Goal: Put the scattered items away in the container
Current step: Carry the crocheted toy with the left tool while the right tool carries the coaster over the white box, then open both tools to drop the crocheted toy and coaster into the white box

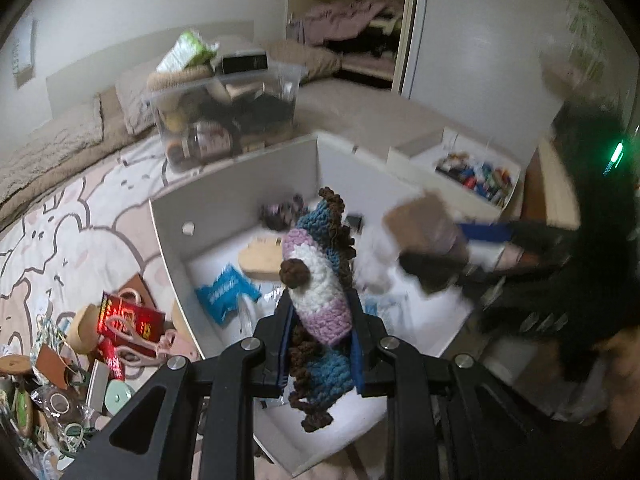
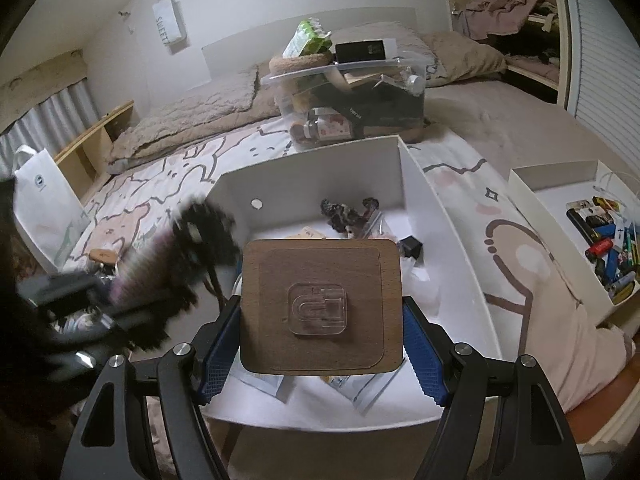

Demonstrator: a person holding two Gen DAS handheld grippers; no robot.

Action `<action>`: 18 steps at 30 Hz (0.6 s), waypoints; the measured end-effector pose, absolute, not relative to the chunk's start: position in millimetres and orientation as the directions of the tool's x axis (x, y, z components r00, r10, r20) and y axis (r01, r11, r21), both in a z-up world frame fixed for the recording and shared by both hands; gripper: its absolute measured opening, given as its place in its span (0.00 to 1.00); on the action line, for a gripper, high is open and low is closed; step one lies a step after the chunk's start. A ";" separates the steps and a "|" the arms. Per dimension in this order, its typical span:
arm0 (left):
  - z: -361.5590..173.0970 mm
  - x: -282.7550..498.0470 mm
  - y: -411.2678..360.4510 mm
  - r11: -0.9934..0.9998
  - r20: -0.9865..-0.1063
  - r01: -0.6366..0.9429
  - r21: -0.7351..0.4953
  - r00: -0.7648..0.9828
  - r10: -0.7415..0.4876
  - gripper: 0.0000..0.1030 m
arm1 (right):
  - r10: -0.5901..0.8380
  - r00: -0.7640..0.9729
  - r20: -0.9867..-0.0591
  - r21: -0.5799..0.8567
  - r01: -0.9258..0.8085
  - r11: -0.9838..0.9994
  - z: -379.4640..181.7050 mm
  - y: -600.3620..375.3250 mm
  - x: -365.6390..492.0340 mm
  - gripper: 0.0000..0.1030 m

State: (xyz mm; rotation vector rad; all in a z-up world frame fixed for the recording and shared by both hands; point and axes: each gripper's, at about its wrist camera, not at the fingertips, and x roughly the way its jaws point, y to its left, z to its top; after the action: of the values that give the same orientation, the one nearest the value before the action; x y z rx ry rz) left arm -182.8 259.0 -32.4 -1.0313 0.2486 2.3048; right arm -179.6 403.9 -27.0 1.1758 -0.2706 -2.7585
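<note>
Left gripper [image 1: 320,312], lower centre, pinches soft, light crocheted toy [image 1: 316,280]; right gripper [image 2: 322,346] clamps stiff wooden board [image 2: 322,306] edgewise.

My left gripper [image 1: 320,320] points steeply down over the white box [image 1: 240,196], its jaws squeezed tight on a crocheted toy [image 1: 316,280] that stands up between the blue pads [image 1: 357,344]. My right gripper [image 2: 322,344] tilts down over the same box from the opposite side, jaws set about halfway and clamped on the two side edges of a flat wooden board [image 2: 320,308]. In each wrist view the other gripper shows only as a dark blur beside the box.
</note>
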 end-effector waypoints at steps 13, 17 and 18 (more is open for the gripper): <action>-73.2 -192.4 259.9 -0.812 -0.820 -0.583 -0.037 -0.447 0.358 0.42 | -0.217 -0.621 -0.753 0.255 0.029 -0.967 -28.1 400.4 -226.1 0.74; -68.9 -195.3 256.6 -0.812 -0.811 -0.582 -0.043 -0.455 0.369 0.61 | -0.222 -0.592 -0.775 0.252 0.033 -0.967 -29.8 389.7 -241.0 0.74; -67.8 -196.2 255.9 -0.811 -0.811 -0.583 -0.045 -0.453 0.370 0.61 | -0.227 -0.584 -0.780 0.256 0.033 -0.966 -30.5 386.8 -245.3 0.74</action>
State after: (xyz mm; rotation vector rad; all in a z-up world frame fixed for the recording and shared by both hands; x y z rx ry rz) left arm -196.2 255.9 -67.8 -1.1787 0.3231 2.2596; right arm -245.3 386.8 -30.5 1.3520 -0.3232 -2.6524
